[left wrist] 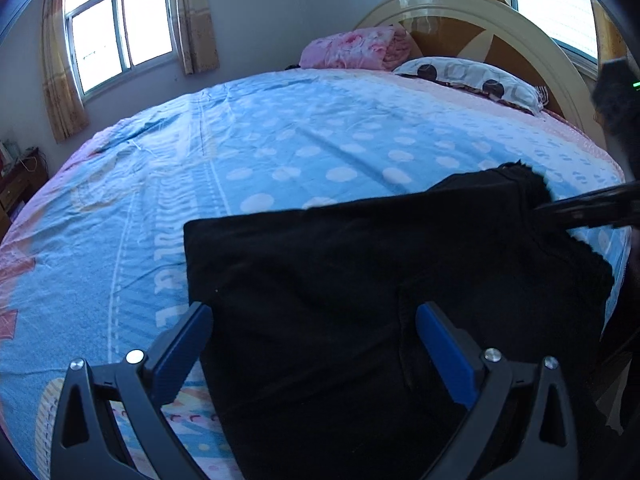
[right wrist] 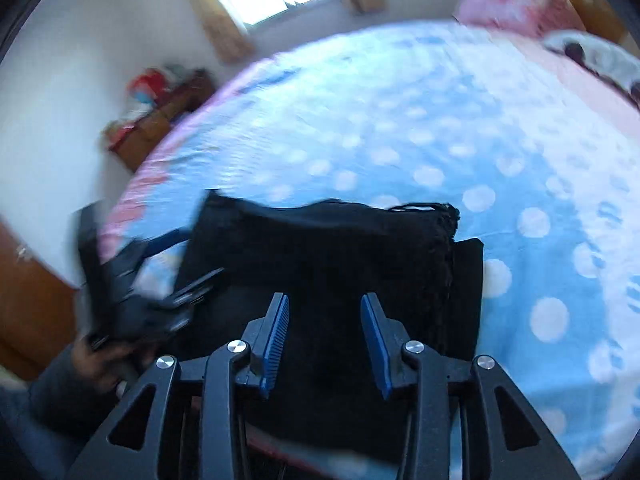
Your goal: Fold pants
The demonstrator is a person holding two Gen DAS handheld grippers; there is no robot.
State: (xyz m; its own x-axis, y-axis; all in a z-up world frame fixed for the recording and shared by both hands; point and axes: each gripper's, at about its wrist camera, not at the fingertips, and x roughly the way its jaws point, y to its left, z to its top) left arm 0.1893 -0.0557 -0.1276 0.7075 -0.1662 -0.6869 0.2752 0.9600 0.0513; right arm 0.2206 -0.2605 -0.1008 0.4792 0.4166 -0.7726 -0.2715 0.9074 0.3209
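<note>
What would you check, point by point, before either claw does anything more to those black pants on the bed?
1. Pants lie folded on the blue bedsheet: ok.
2. Left claw open, pinching no cloth: ok.
3. Right claw open, nothing between its pads: ok.
4. Fold edges line up: not ok; a lower layer sticks out at the right in the right wrist view.
5. Bed around the pants free of clutter: ok.
6. Right claw fully clear of the cloth: cannot tell.
</note>
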